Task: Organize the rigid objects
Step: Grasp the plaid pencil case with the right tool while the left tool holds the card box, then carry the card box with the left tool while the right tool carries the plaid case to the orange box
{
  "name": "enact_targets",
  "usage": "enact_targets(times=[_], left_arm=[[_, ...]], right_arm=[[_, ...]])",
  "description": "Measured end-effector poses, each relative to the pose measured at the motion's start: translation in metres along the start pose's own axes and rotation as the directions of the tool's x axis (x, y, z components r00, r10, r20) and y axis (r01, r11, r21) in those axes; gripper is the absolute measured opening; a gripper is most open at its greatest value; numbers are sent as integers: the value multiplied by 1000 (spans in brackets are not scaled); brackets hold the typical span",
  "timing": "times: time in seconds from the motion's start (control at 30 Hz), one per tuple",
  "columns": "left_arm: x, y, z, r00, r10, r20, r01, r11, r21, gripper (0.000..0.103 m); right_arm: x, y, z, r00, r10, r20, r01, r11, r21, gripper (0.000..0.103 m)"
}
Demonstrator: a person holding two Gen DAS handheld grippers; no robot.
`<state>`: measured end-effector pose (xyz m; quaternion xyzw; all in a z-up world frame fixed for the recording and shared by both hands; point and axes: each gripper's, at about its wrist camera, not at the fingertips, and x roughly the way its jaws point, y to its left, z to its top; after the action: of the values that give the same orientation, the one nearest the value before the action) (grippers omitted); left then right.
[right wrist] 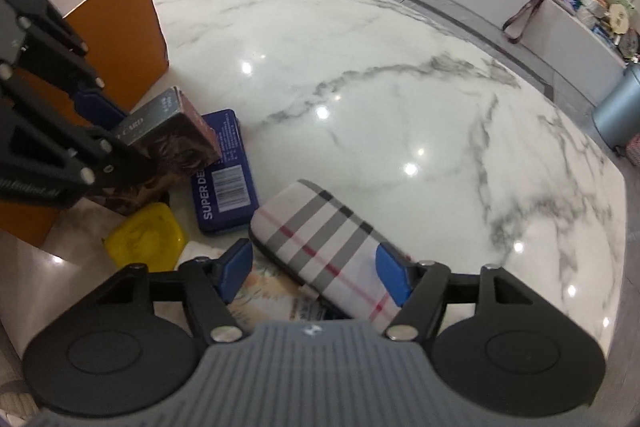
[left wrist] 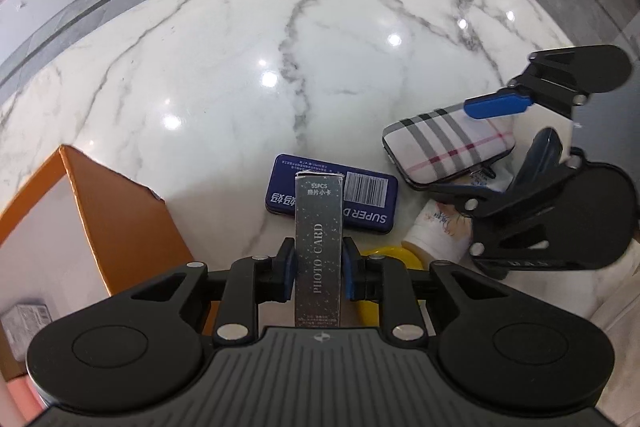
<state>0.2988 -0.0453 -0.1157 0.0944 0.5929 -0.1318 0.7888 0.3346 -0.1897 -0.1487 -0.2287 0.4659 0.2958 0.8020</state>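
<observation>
Orange box (left wrist: 120, 211): open-topped, standing on the marble surface (left wrist: 280, 47) to the left of the left jaws and close beside them. Judged the likely receptacle; a small grey pack shows inside at lower left.

Left gripper (left wrist: 319, 269): jaws pressed onto the two broad faces of the photo card box (left wrist: 319, 227), pinching it low down. The box's long axis runs straight forward along the fingers, its free end jutting ahead of the tips. Gripper held above the surface, tilted down and forward.

Blue tin (left wrist: 352, 199): flat on the surface just ahead of the left jaws, partly hidden behind the held box.

Yellow dish (right wrist: 146, 237): on the surface below and right of the left jaws, beside the tin.

Plaid case (right wrist: 320, 247): lying flat, long axis running forward and left from the right jaws, near end between the pads. Right hand is the nearer.

Right gripper (right wrist: 316, 275): jaws spread wide, straddling the case's near end; whether the pads touch it cannot be told. Pitched downward, low over the surface.

White printed packet (left wrist: 436, 231): under the case's near end, partly hidden.
</observation>
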Motion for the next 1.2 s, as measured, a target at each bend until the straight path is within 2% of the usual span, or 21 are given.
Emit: enact_targets(times=[0.1,0.13,0.2,0.3,0.43,0.53,0.63,0.7,0.87,0.97,1.07,1.2], left_arm=[[-4,4,-2,999,-21,23,22,999,-31,25],[-6,6,-3,999,-26,32,27,999,-38,25],[-11,8,-4,998,-32,49,35,998,-49,25],[-19,12,-5,996,-39,74,44,996,-71,25],[-33,16,-7,992,-50,113,60,994,-90,25],[-45,19,-8,989,-49,142,64,992,-105,25],[-59,22,-11,981,-58,186,83,988,-131,25],[-71,25,-14,974,-69,217,102,984,-146,25],[-105,33,-32,952,-70,297,128,975,-182,25],[-131,43,-49,933,-57,354,141,966,-215,25],[-158,60,-71,911,-32,412,150,955,-257,25],[-184,91,-102,892,23,452,139,937,-321,25]], right_arm=[[10,-3,7,999,3,-38,-4,1000,-17,74],[14,-1,7,999,-9,-48,8,999,-32,79],[22,7,7,997,-49,-61,43,994,-100,79],[21,12,8,997,-59,-55,51,989,-141,71],[9,13,14,998,-51,-40,46,990,-136,49],[0,12,20,998,-61,-27,58,992,-110,35],[-13,8,24,994,-109,8,110,990,-83,19],[-26,3,25,992,-121,29,122,992,-23,15],[-66,-3,27,989,-94,118,79,989,129,14],[-98,8,28,979,-55,197,14,979,204,14],[-129,27,32,958,3,286,-79,964,255,14],[-161,61,45,913,100,395,-217,939,265,14]])
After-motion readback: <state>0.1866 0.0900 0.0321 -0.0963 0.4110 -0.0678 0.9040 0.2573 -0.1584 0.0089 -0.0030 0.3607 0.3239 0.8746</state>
